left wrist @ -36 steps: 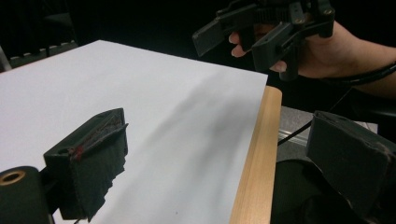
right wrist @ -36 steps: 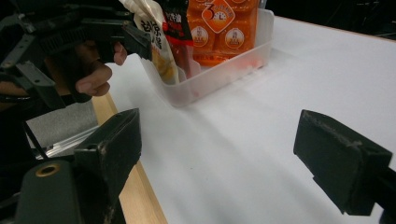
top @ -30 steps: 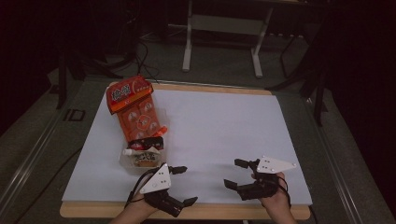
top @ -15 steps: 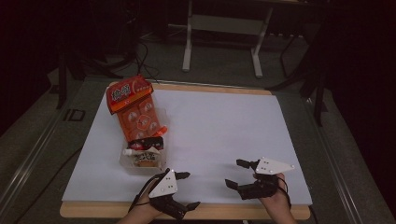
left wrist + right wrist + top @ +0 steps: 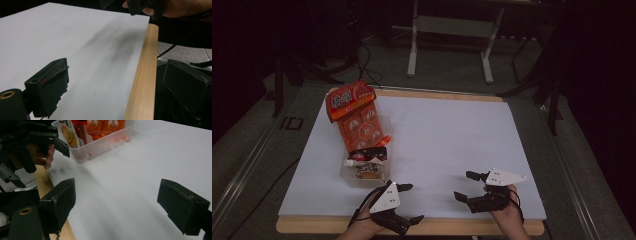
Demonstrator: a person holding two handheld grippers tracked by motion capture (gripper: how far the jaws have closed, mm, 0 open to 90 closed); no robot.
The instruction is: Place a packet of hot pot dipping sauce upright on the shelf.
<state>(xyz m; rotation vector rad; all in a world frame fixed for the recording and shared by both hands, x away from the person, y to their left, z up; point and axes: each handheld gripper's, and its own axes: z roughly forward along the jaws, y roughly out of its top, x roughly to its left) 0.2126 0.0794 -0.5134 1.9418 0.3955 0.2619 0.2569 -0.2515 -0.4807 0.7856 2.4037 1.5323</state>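
Both grippers sit at the near desk (image 5: 512, 150) edge, nothing in either. Left gripper (image 5: 404, 202) w/ jaws wide apart, empty, one jaw hanging past the wooden rim. Right gripper (image 5: 469, 186) also spread wide, hovering over white sheet, touching nothing. Just beyond the left one: clear plastic tub (image 5: 357, 176) w/ snack packets, big orange bag (image 5: 354, 115) leaning out its far end. Best approach, I'd say: bring left gripper fwd, square on the tub's near wall, keep jaws open til around a packet.
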